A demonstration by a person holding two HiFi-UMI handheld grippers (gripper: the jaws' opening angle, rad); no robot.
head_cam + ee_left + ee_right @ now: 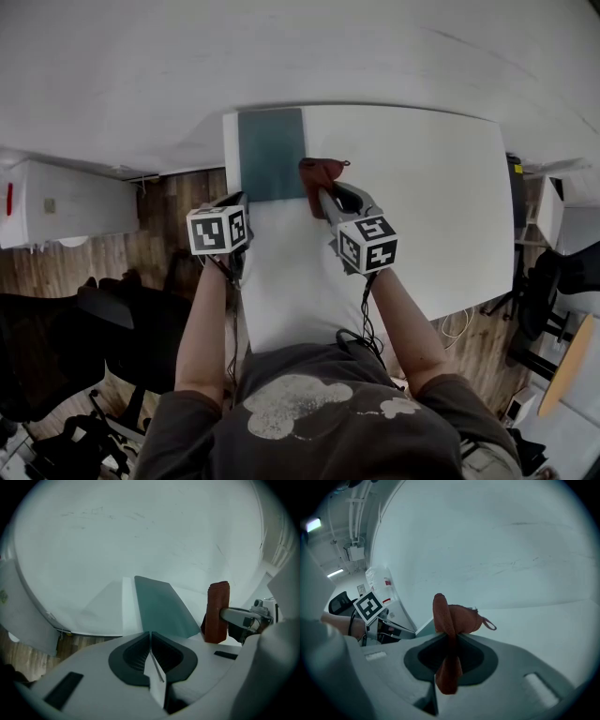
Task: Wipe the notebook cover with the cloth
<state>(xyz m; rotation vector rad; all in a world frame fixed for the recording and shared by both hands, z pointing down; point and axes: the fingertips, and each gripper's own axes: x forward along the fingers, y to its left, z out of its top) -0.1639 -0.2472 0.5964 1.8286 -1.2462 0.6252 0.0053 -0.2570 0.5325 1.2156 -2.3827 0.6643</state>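
A dark teal notebook [272,155] lies flat at the far left corner of the white table [422,206]. My right gripper [322,195] is shut on a red-brown cloth [319,175], which hangs just off the notebook's right edge, above the table. In the right gripper view the cloth [452,616] stands bunched between the jaws of that gripper [451,638]. My left gripper [235,201] is shut with nothing in it, at the table's left edge by the notebook's near left corner. The left gripper view shows the notebook [161,606] ahead and the cloth [218,612] to its right.
A white cabinet [66,202] stands left of the table on the wooden floor. Black chairs [56,356] sit at the lower left and more dark furniture [562,281] at the right. A white wall runs behind the table.
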